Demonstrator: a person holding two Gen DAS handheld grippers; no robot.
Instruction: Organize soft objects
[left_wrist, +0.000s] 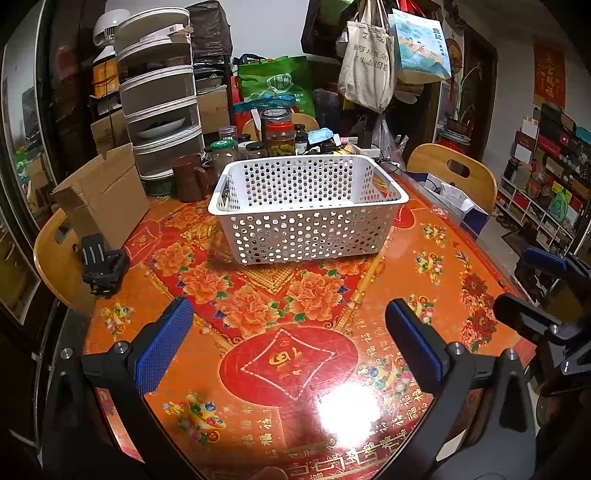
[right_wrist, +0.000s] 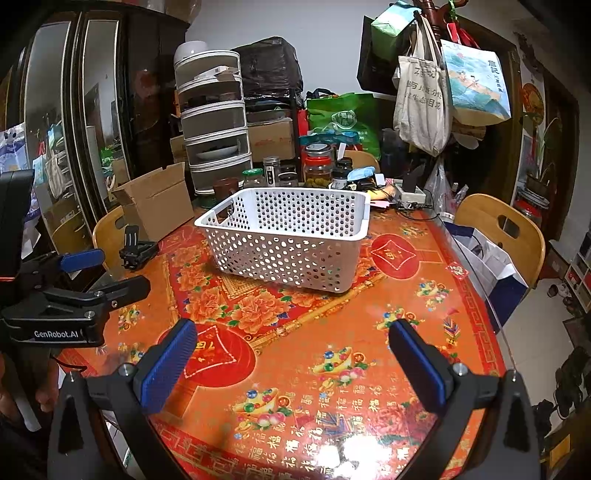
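— White plastic: one basket (left_wrist: 308, 206), perforated walls, standing upright on the desk (left_wrist: 424, 266) past the middle, open side up. Nothing shows inside it from either view.

— Soft objects?

— None can be made out on the desk's orange-and-red flowered cover. Behind the basket: jars (left_wrist: 280, 134), a brown mug (left_wrist: 190, 177), a stack of drawers (left_wrist: 159, 96). To its left: an open cardboard box (left_wrist: 107, 192) and a small black clamp (left_wrist: 103, 267) near the desk edge.

— Left gripper?

— Left gripper (left_wrist: 288, 345), held low over the near edge of the desk, aimed at the basket, well apart from it. Blue-padded fingers (left_wrist: 164, 343) spread wide, nothing between them.

— Right gripper?

— Right gripper (right_wrist: 291, 358), same pose: level with the other, pointing forward across the desk, fingers (right_wrist: 168, 365) spread wide and holding nothing. In the left camera it shows at the right border; in the right camera the left one shows at the left border, so the two sit side by side, apart.

— Surroundings?

— Wooden chairs (right_wrist: 498, 229) at either side, cloth bags (right_wrist: 421, 99) hanging behind.
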